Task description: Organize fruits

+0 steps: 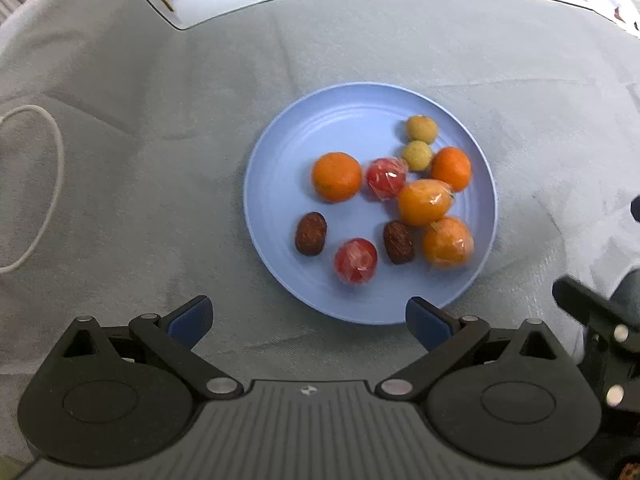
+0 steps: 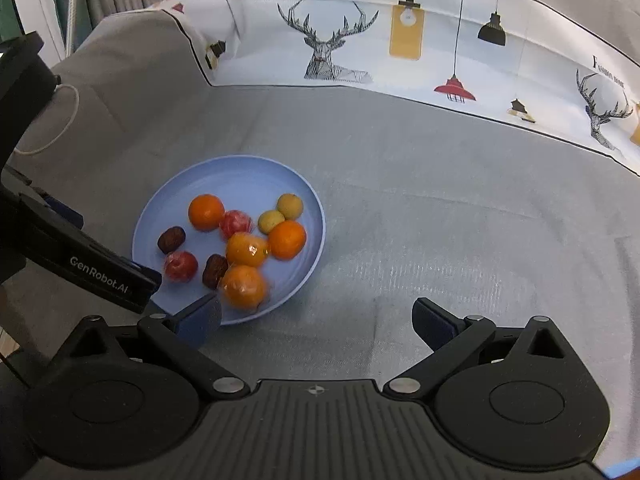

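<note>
Nine small fruits sit gathered on a blue plate (image 1: 280,184) in the middle of a grey cloth (image 1: 160,140) as two hand-held grippers hover at its near edge, neither carrying anything. The left gripper (image 1: 309,318) hangs with its blue-padded fingers spread wide, aimed squarely at the plate's near rim, a stance that suggests it is lined up either to steady the dish or to reach in for the closest fruit. The right gripper (image 2: 318,318) is likewise spread and empty, its left pad overlapping the plate's near rim in its own view while its right pad hangs over bare cloth, so it looks offset to the plate's right side. On the plate (image 2: 240,176), like fruits already lie near one another: two yellow-green ones (image 1: 420,142) touch at the far right, four orange ones (image 1: 425,202) cluster along the right side and centre, two of them showing a crinkled clear wrap, while two wrapped red fruits (image 1: 356,261) and two dark brown dates (image 1: 311,233) occupy the near half. Judging by that loose sorting, the task appears well advanced or about to restart from a full plate; which it is cannot be told. A white cord (image 1: 48,184) loops on the cloth well to the left, and a printed sheet (image 2: 400,40) borders the far side.
</note>
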`<state>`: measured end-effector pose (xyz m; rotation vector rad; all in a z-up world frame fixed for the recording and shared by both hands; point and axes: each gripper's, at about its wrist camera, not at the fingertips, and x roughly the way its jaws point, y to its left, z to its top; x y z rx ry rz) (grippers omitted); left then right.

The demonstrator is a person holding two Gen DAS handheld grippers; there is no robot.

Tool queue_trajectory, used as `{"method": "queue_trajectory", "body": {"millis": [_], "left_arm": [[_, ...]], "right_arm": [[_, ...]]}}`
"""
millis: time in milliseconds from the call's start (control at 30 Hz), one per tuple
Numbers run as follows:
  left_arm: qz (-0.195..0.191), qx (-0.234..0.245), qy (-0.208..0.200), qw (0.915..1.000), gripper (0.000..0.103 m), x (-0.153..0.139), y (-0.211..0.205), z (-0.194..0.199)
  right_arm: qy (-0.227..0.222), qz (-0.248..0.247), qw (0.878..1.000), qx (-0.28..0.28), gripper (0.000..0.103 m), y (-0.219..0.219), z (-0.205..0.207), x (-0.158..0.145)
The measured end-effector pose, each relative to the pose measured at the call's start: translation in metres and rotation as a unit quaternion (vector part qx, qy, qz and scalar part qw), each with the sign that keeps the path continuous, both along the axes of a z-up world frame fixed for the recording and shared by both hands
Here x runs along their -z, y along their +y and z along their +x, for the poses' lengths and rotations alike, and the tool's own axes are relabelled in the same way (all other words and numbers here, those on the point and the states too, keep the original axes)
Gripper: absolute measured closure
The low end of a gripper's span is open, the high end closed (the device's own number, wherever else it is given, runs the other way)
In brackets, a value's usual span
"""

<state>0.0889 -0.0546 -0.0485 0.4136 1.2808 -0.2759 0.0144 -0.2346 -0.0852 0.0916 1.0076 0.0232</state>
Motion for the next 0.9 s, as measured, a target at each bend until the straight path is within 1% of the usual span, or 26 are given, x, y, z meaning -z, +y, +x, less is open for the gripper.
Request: {"method": "queue_trajectory", "body": {"millis": [67, 167, 300, 367, 433, 500, 533, 600, 667, 733, 867, 900], "left_arm": [[0.006, -0.007, -0.008, 0.9999, 0.000, 0.001, 0.003, 0.001], [0.017, -0.018, -0.025, 0.9994, 0.000, 0.001, 0.008, 0.001], [0.011, -0.019, -0.030, 0.9993, 0.000, -0.001, 0.008, 0.004], [0.001, -0.016, -0.027, 0.9995, 0.000, -0.004, 0.007, 0.003], [0.000, -0.015, -0.021, 0.9997, 0.000, -0.005, 0.007, 0.001], [-0.004, -0.006, -0.002, 1.0000, 0.000, -0.002, 0.006, -0.001], [0.000, -0.002, -0.002, 1.0000, 0.000, 0.000, 0.006, 0.000], [0.011, -0.010, -0.026, 0.9996, 0.000, 0.001, 0.009, 0.002], [0.019, -0.022, -0.028, 0.9992, 0.000, 0.003, 0.013, 0.006], [0.019, -0.029, -0.023, 0.9991, 0.000, 0.005, 0.016, 0.007], [-0.006, -0.034, -0.013, 0.9993, 0.000, -0.001, 0.016, 0.008], [-0.004, -0.034, -0.018, 0.9993, 0.000, -0.003, 0.015, 0.007]], "right_arm": [[0.002, 0.007, 1.000, -0.002, 0.002, 0.000, 0.004, 0.002], [-0.013, 0.011, 1.000, 0.000, 0.002, 0.002, 0.008, 0.008], [-0.020, 0.005, 1.000, 0.004, 0.002, 0.000, 0.000, -0.001], [-0.021, -0.006, 1.000, 0.006, 0.002, -0.002, -0.003, -0.006], [-0.017, -0.006, 1.000, 0.009, 0.002, -0.004, -0.001, -0.009], [-0.014, -0.005, 1.000, 0.006, 0.002, -0.002, 0.002, -0.009], [-0.014, -0.003, 1.000, 0.001, 0.002, -0.001, 0.004, -0.008], [-0.021, 0.003, 1.000, -0.006, 0.002, 0.001, 0.009, -0.006], [-0.028, 0.006, 1.000, -0.003, 0.002, 0.003, 0.013, 0.000], [-0.019, 0.008, 1.000, -0.003, 0.002, 0.005, 0.012, 0.005], [-0.017, 0.006, 1.000, -0.002, 0.002, 0.007, 0.004, 0.001], [-0.020, 0.003, 1.000, -0.001, 0.002, 0.007, 0.004, -0.001]]}}
